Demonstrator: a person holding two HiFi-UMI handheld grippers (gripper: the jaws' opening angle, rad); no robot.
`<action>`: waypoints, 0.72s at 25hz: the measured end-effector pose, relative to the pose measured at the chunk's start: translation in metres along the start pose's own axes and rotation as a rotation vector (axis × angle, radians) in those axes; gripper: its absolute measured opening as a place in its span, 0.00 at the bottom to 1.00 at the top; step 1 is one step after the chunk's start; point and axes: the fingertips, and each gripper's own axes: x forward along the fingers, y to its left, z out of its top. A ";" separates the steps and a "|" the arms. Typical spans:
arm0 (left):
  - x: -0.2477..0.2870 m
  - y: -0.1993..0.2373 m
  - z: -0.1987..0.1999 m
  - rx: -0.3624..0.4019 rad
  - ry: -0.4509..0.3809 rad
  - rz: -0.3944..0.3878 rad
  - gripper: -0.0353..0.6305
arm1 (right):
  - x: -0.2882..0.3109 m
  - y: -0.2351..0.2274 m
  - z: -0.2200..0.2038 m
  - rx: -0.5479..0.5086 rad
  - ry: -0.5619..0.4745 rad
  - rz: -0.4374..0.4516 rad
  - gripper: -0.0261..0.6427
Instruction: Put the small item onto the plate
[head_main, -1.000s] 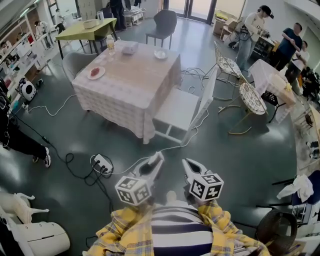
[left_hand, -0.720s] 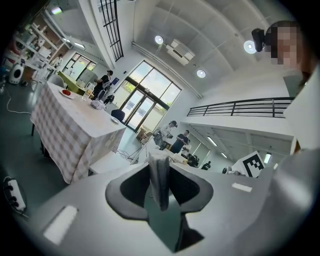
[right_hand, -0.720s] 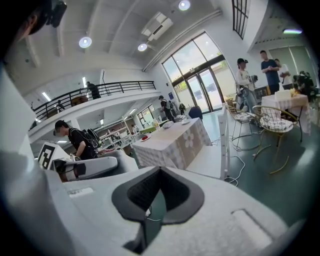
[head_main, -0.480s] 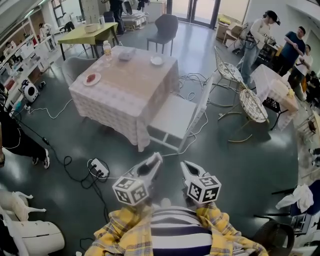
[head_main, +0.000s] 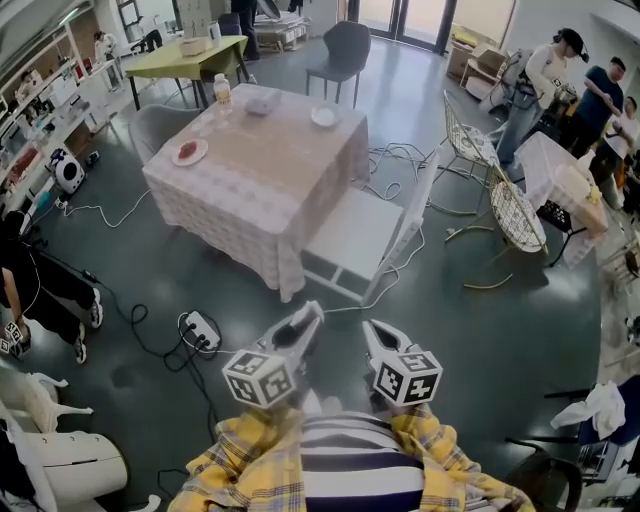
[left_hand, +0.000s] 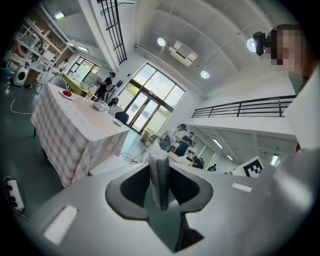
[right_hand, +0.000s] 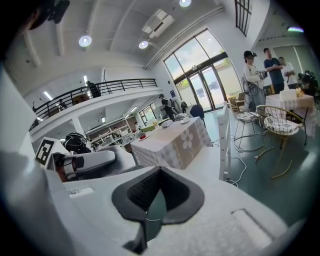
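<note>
In the left gripper view my left gripper (left_hand: 160, 172) is shut on a small grey-white flat item (left_hand: 159, 176) that stands upright between its jaws. In the head view this gripper (head_main: 303, 325) is held low in front of my chest, far from the cloth-covered table (head_main: 262, 172). On the table's left corner lies a plate (head_main: 189, 151) with something red on it, and it also shows as the plate (left_hand: 66, 93). A small white dish (head_main: 323, 116) lies at the far right corner. My right gripper (head_main: 374, 336) is beside the left one, and the right gripper (right_hand: 160, 171) is shut on nothing.
A white chair (head_main: 365, 235) stands against the table's near right side. A power strip (head_main: 202, 328) and cables lie on the floor to my left. Wire chairs (head_main: 510, 205) and several people (head_main: 560, 70) are at the right. A person in black (head_main: 40, 285) stands at the left.
The head view has shifted slightly, and the table sits a little differently in it. The person in black at the left has moved. Both grippers keep the same pose by my chest.
</note>
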 end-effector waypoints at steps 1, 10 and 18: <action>0.002 0.003 0.002 -0.002 0.003 -0.001 0.21 | 0.004 0.000 0.000 0.000 0.005 -0.002 0.04; 0.039 0.035 0.029 -0.016 0.046 -0.046 0.20 | 0.054 -0.006 0.027 0.020 0.015 -0.038 0.04; 0.069 0.074 0.063 -0.011 0.056 -0.077 0.20 | 0.109 -0.003 0.054 0.006 0.017 -0.049 0.04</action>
